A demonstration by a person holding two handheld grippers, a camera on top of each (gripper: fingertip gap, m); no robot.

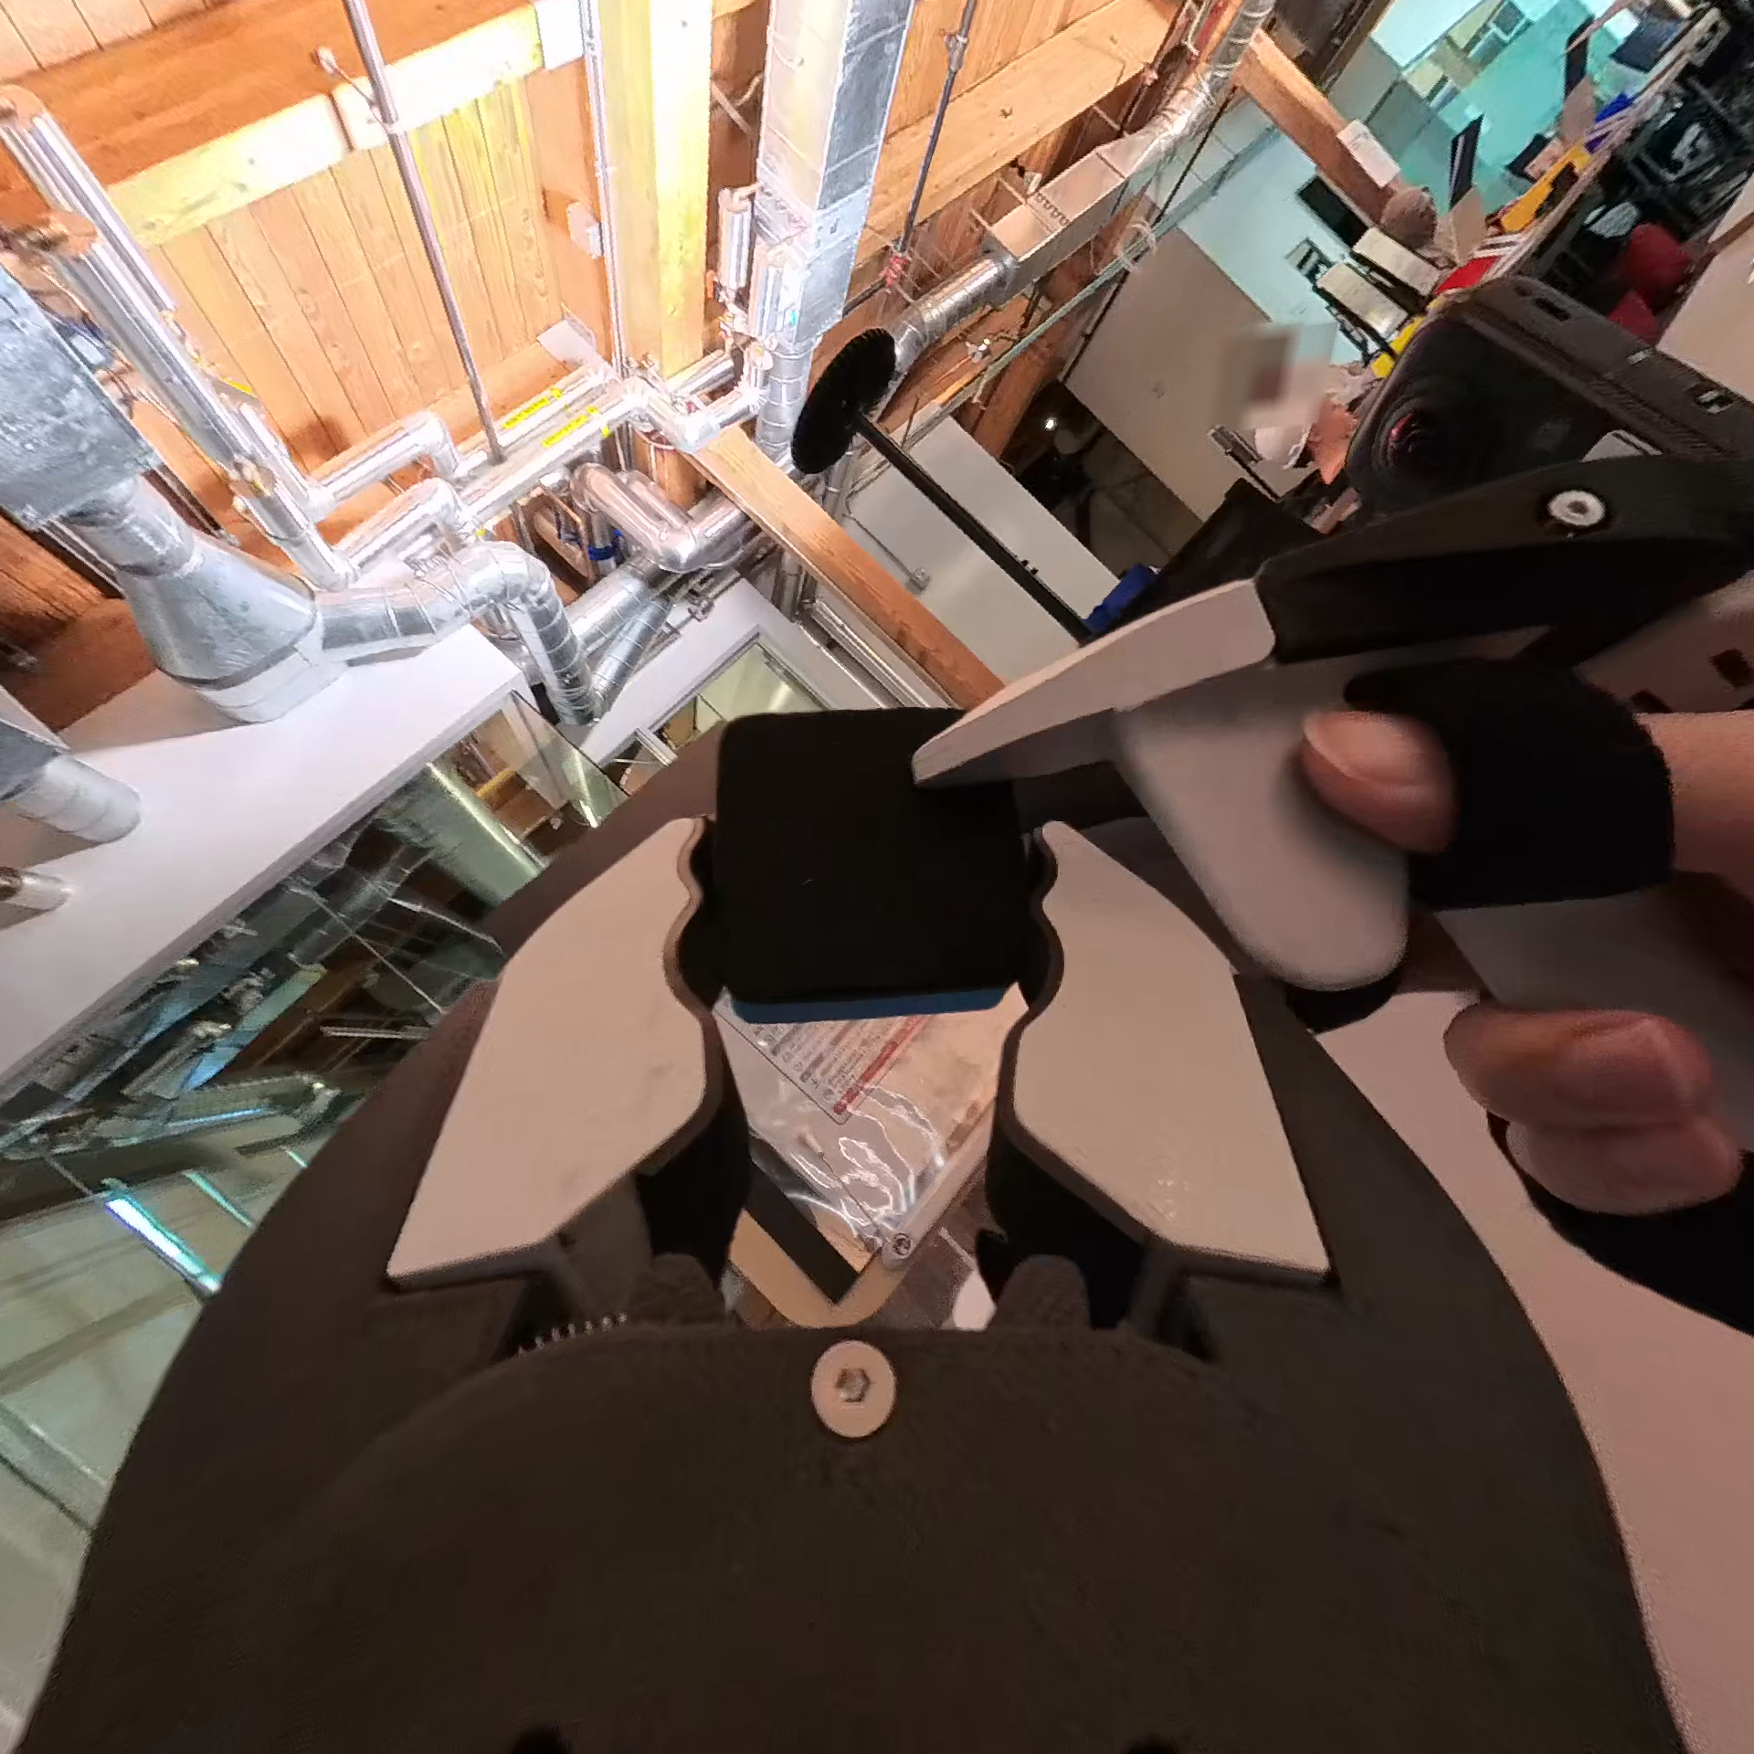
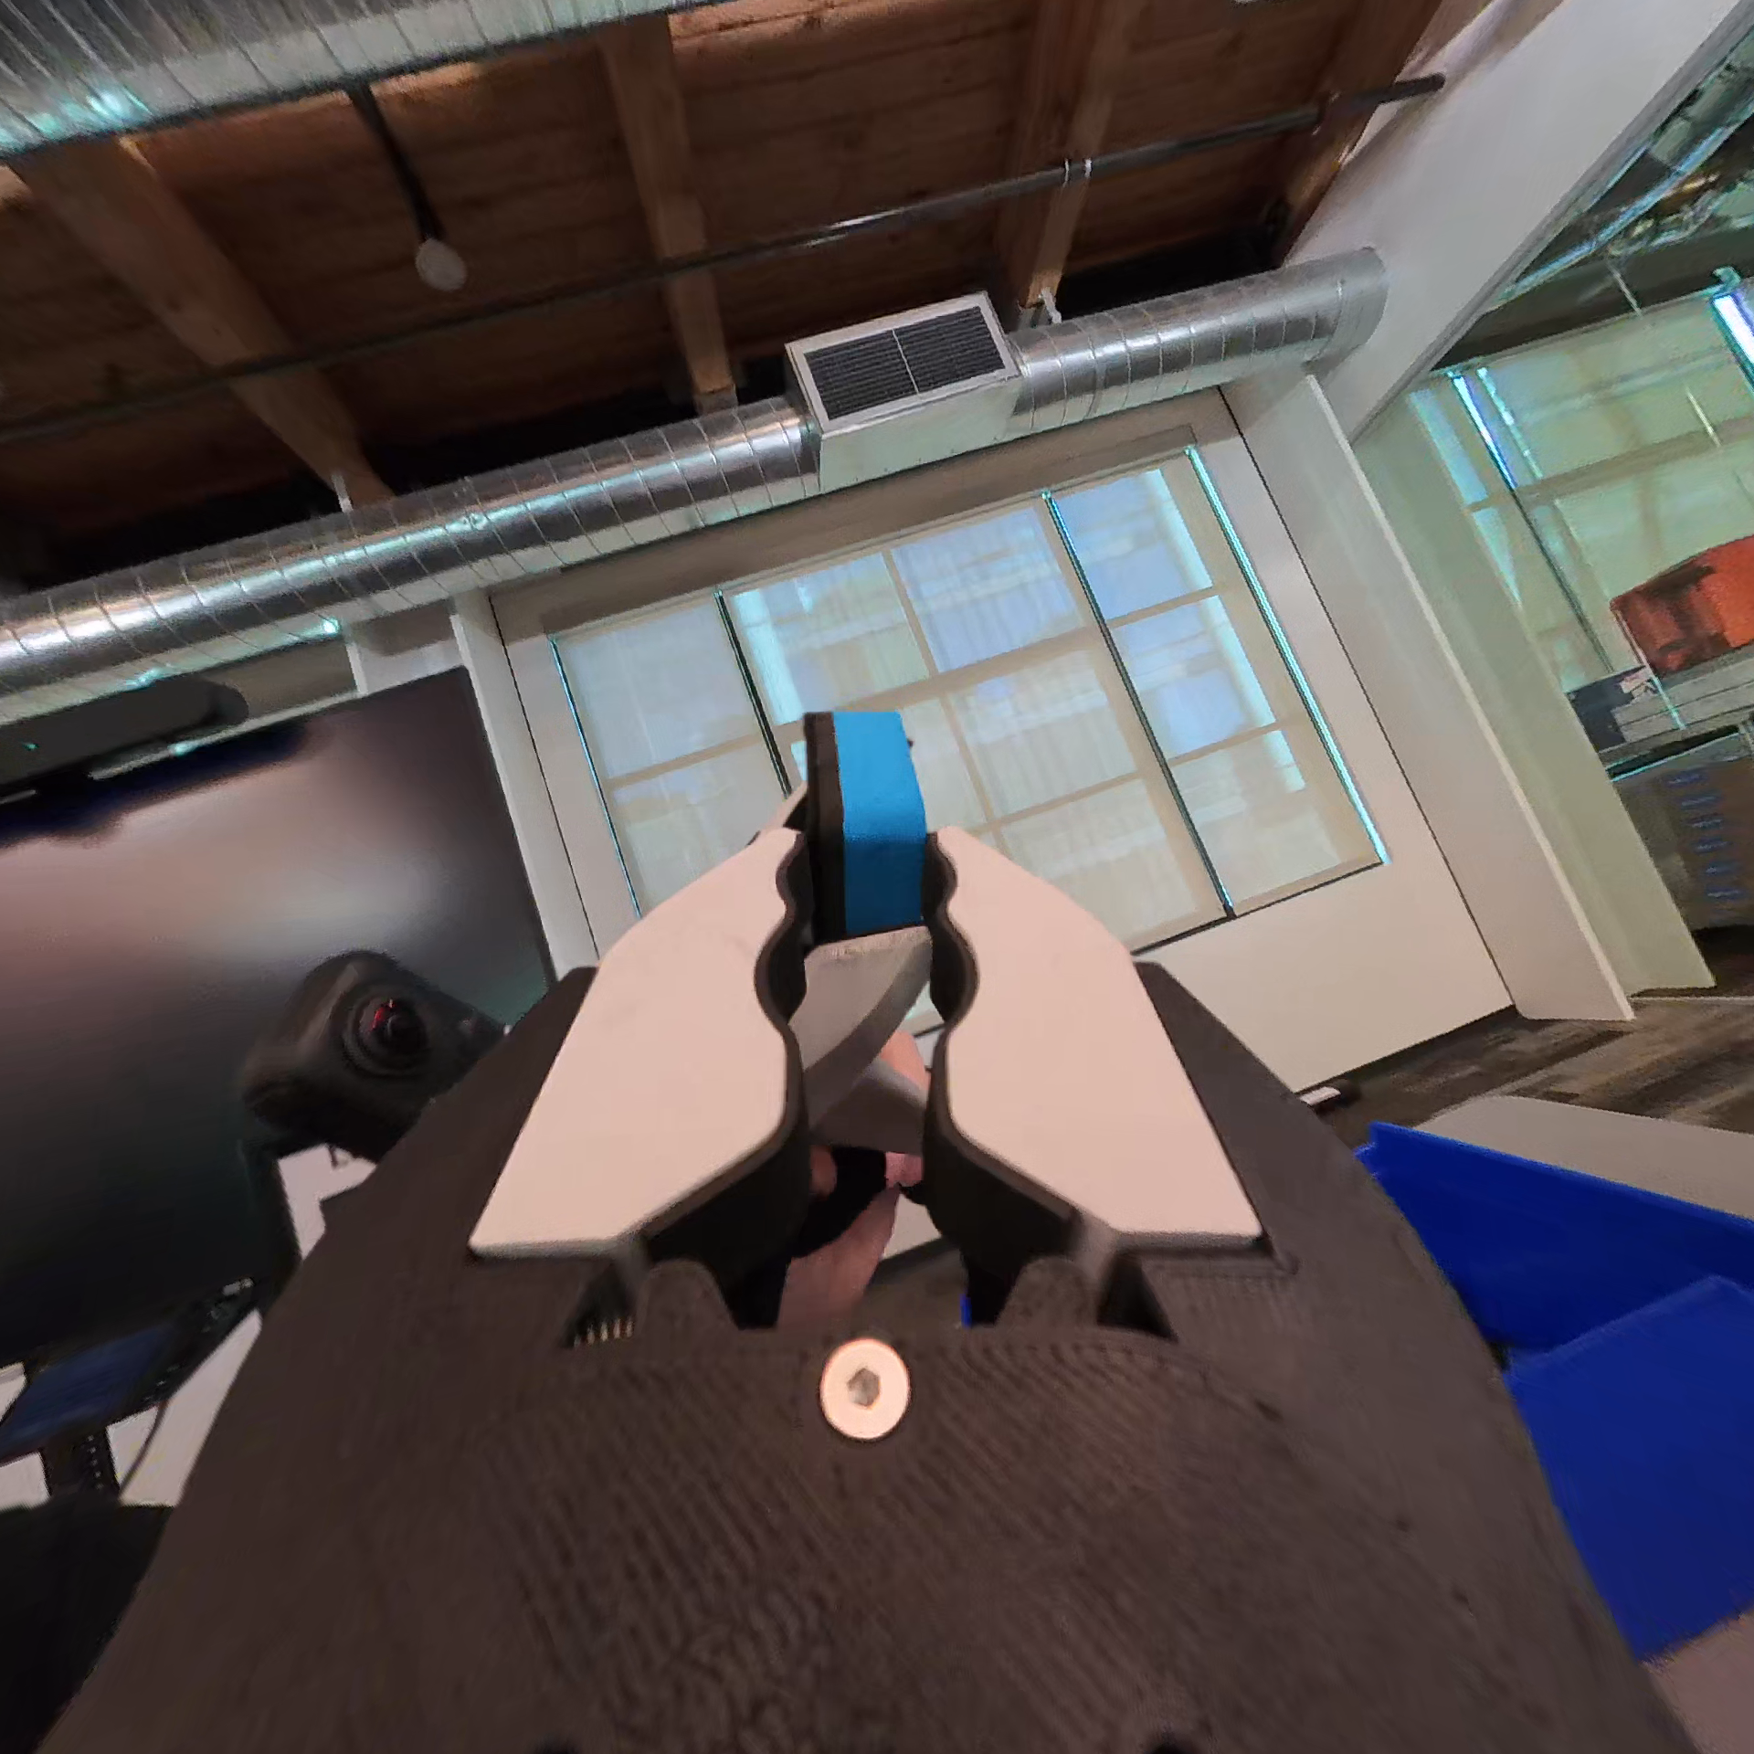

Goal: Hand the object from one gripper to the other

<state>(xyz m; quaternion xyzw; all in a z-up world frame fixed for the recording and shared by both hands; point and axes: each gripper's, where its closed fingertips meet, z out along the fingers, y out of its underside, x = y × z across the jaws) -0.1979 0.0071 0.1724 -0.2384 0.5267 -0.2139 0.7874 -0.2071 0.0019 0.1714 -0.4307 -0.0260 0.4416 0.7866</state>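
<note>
Eraser block [image 1: 868, 854] held mid-air by both grippers, mid-handover.
Left gripper [image 1: 864, 902] jaws pinch its edges; right gripper [image 2: 868, 883] jaws look closed across its blue-and-black faces; confirm right's hold, then release left slowly.

Right tongs [image 1: 925, 774] crowd eraser [image 1: 868, 854] (left tongs [image 1: 859, 911] blocked), elsewhere clr.
</note>
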